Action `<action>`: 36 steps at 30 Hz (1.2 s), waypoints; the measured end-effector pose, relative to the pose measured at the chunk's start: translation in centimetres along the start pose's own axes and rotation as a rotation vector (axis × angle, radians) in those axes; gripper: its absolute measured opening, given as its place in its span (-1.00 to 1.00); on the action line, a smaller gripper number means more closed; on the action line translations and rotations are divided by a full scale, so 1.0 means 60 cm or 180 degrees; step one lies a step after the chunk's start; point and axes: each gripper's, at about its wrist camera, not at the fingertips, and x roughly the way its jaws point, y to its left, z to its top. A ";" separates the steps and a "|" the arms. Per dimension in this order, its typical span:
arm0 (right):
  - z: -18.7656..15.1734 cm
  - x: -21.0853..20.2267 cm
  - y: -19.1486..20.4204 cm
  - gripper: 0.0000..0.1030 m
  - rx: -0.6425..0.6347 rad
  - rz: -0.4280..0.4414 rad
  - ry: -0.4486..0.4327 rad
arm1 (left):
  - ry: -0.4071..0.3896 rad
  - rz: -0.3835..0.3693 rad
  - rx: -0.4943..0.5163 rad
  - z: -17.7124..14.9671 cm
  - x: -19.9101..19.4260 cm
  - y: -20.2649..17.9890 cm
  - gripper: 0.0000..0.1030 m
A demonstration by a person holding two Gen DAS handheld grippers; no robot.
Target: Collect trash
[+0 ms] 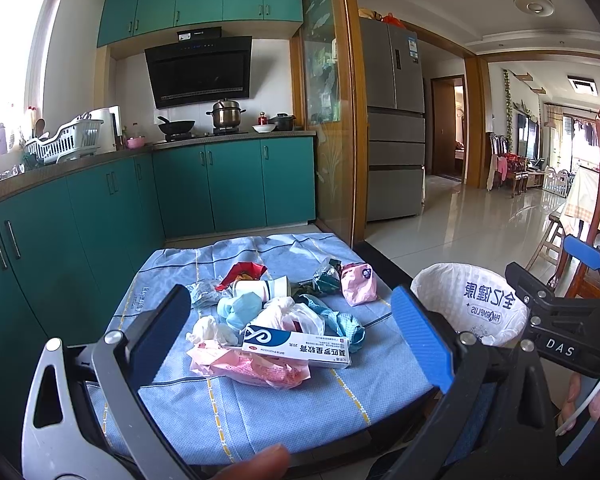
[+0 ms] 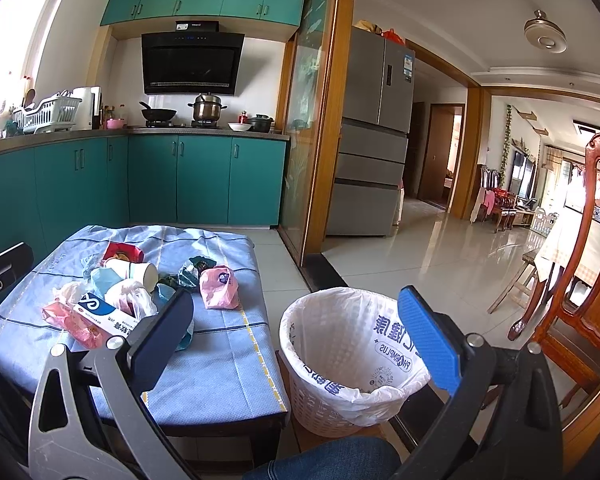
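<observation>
on the table: trash pile (image 1: 268, 328) heaped on a blue cloth (image 1: 300, 404), boxed tube (image 1: 296, 348) in front
beside it: lined bin (image 2: 352, 360), touching the table's edge
left gripper (image 1: 292, 332): jaws wide, empty, facing the pile
right gripper (image 2: 296, 328): jaws wide, empty, over the bin

The left gripper (image 1: 296, 332) has two flat rectangular pads: a dark navy one (image 1: 160, 336) and a bright blue textured one (image 1: 420, 336). Round silver screws (image 1: 113, 337) sit behind each pad, on grey metal linkage bars joined to a pale grey bracket with triangular cut-outs (image 1: 48, 396). The right gripper (image 2: 296, 336) has the same build. Seen from the left wrist camera, its black body carries white letters "DAS" (image 1: 560, 347). Below its pads shows blue denim (image 2: 324, 460).
</observation>
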 end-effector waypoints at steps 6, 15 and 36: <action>0.000 0.000 0.000 0.94 -0.0002 -0.0004 0.0002 | 0.0006 -0.0004 -0.0002 0.000 0.000 0.000 0.94; 0.000 0.000 0.002 0.94 -0.0001 -0.0003 0.0009 | 0.0008 -0.0003 -0.0006 -0.001 0.000 0.002 0.94; -0.001 0.004 0.004 0.94 -0.0007 -0.0005 0.0033 | 0.0074 0.0006 -0.0026 -0.005 0.001 0.004 0.94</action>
